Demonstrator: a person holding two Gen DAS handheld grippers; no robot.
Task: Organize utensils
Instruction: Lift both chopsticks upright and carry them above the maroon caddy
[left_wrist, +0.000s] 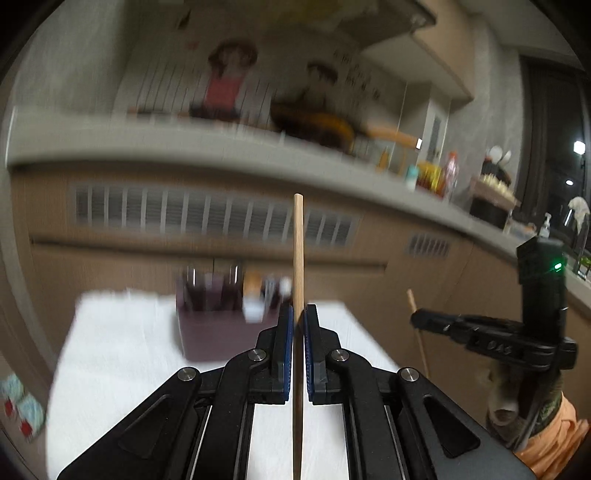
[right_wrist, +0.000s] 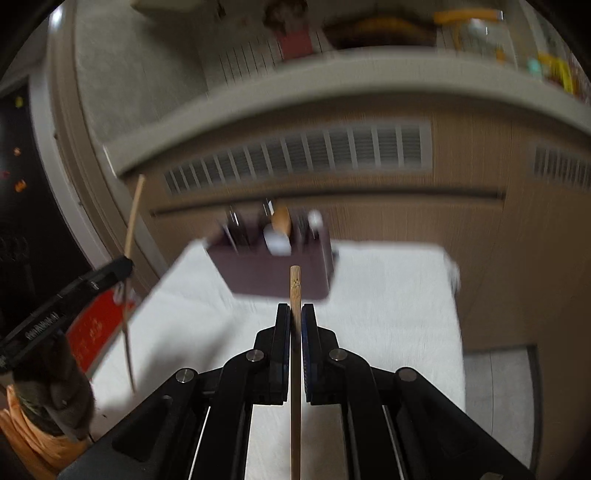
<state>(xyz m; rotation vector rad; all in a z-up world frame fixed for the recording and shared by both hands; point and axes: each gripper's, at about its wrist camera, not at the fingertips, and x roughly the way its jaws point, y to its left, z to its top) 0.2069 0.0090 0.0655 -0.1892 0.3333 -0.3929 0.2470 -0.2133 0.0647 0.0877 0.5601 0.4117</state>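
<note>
Left tool (left_wrist: 298, 314) is clamped on one wooden chopstick (left_wrist: 298, 258), right tool (right_wrist: 295, 314) on a second chopstick (right_wrist: 295, 291); both sticks stand upright above the white-covered bench (right_wrist: 388, 295). Prob. held vertical w/ ends pointing up so they can drop end-first into the dark utensil caddy (right_wrist: 273, 273) just ahead, already holding other utensils (too blurred to ID).

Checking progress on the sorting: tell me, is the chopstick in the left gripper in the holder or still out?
Out. The left gripper is shut on the chopstick, above the white cloth, short of the utensil holder.
</note>
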